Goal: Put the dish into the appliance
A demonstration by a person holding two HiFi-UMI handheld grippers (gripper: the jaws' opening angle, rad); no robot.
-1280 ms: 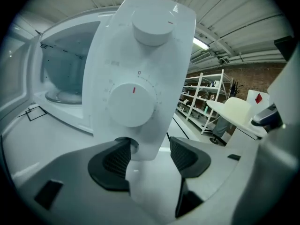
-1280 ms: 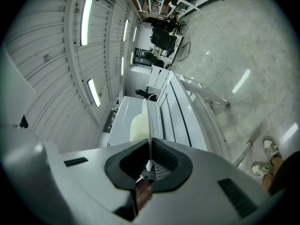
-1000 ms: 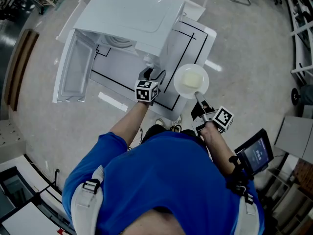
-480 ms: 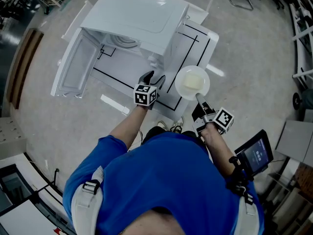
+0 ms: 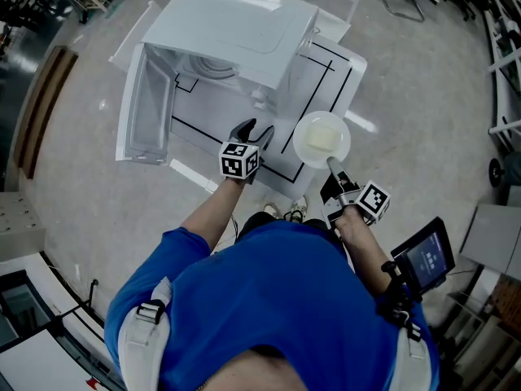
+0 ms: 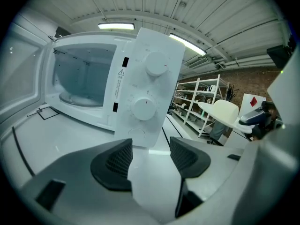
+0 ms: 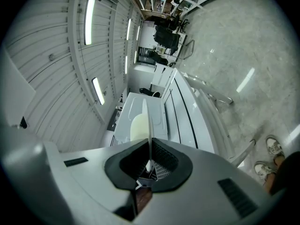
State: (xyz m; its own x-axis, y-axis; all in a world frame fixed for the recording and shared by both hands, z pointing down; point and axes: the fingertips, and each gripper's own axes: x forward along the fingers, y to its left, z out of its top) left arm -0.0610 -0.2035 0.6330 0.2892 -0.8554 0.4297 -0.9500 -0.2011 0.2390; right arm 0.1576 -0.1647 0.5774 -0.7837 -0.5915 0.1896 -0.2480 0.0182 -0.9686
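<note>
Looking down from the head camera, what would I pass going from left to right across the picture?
open microwave door → left gripper → dish → right gripper, clamped on the dish's rim → small screen

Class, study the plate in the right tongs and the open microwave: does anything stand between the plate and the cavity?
The door is swung wide and the cavity shows only its turntable. Only the open, empty left tongs, in front of the control panel, stand between the plate and the opening.
</note>
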